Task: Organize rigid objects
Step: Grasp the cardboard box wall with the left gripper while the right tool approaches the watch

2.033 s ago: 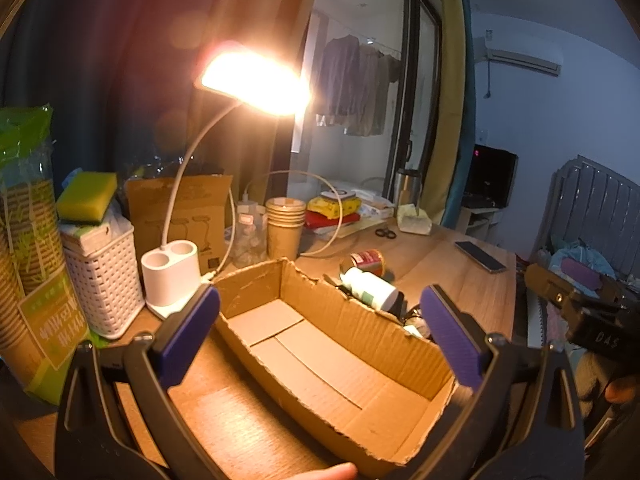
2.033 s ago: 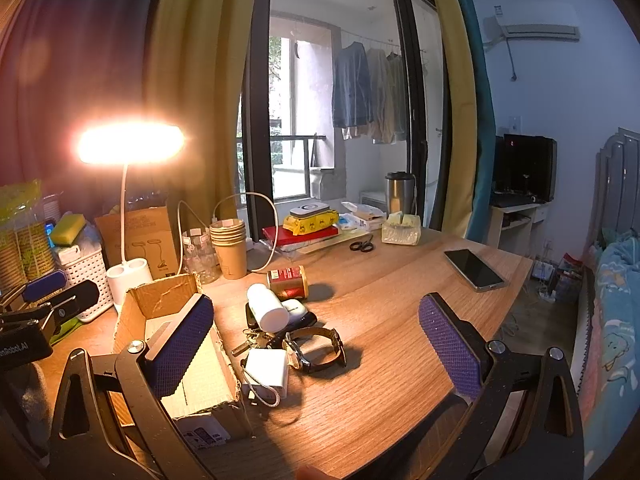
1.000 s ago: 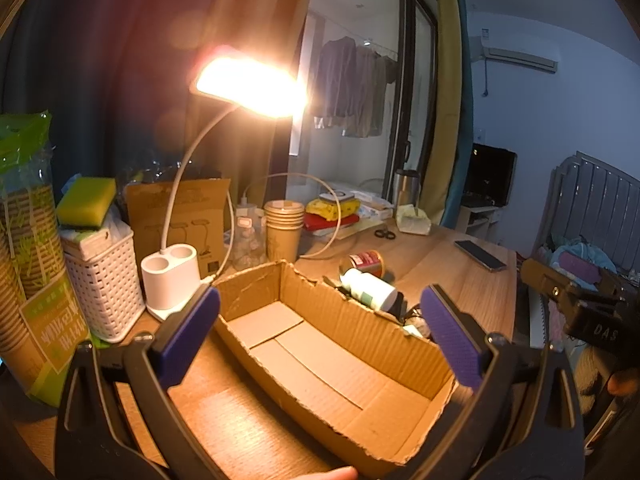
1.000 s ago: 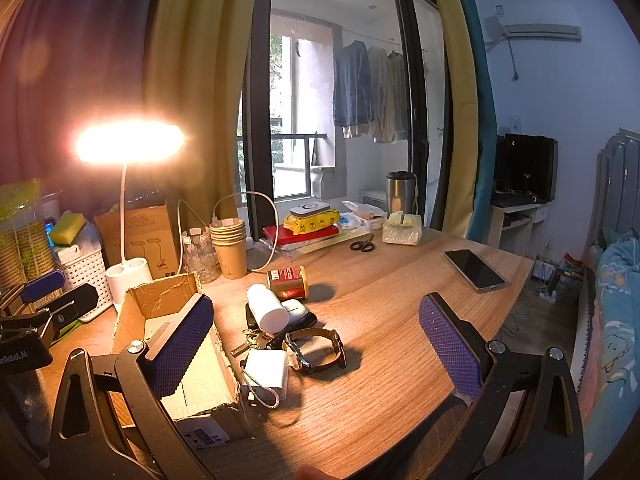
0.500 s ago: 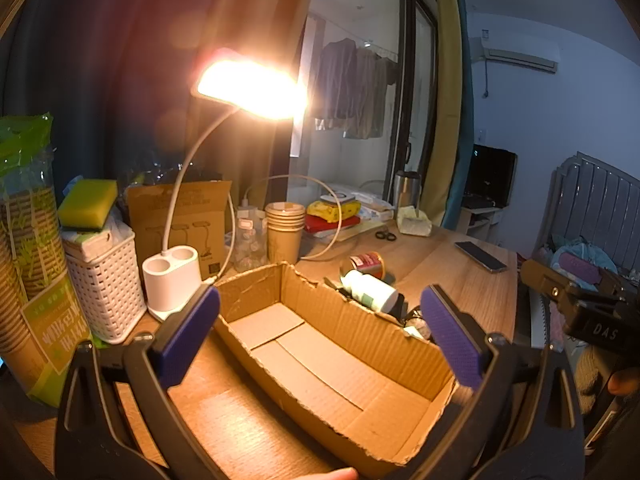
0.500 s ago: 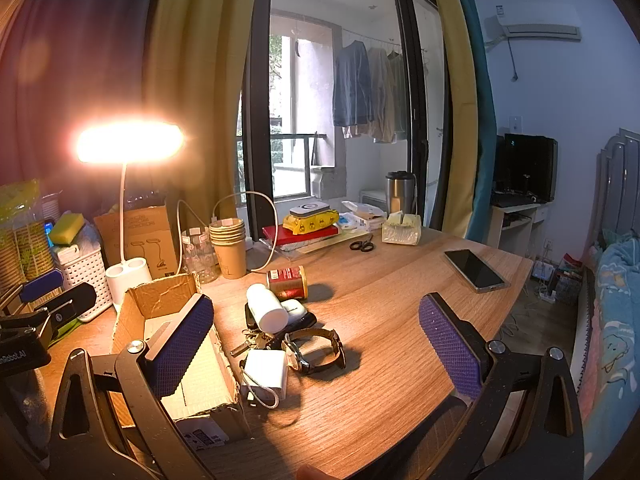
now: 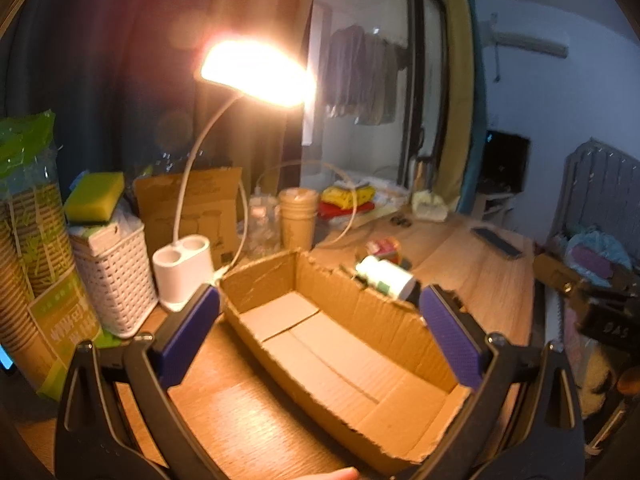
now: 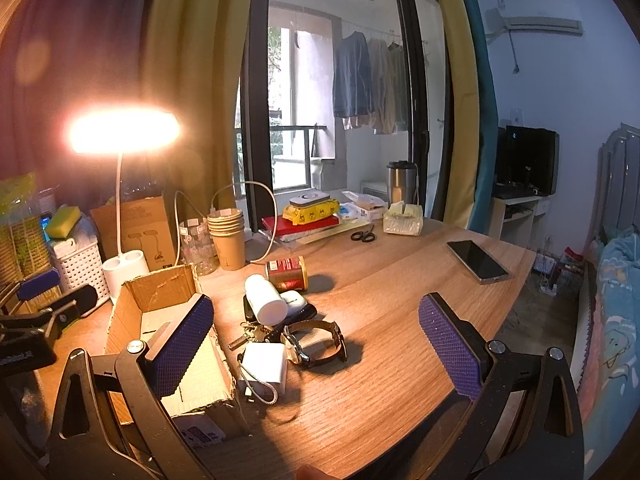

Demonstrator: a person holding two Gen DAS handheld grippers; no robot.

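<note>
Cardboard box [image 8: 160, 344]: open-topped, nothing visible inside, resting on the wooden table [image 8: 400, 280] at the left of the right wrist view, just right of the white lamp base [image 8: 126, 272] and white lattice basket [image 8: 80, 260]. Immediately right of the box lies the cluster of rigid objects: white charger block [image 8: 266, 368], key bunch [image 8: 250, 334], white cylindrical bottle [image 8: 266, 300] on its side, earbud case [image 8: 294, 302], wristwatch [image 8: 316, 342] and red tin [image 8: 286, 274]. A smartphone [image 8: 476, 260] lies well apart at the right edge.

Left gripper [image 7: 320, 340]: fingers spread wide, holding nothing, positioned over the box [image 7: 340, 340].

Right gripper [image 8: 316, 354]: fingers spread wide, holding nothing, above the object cluster.
</note>
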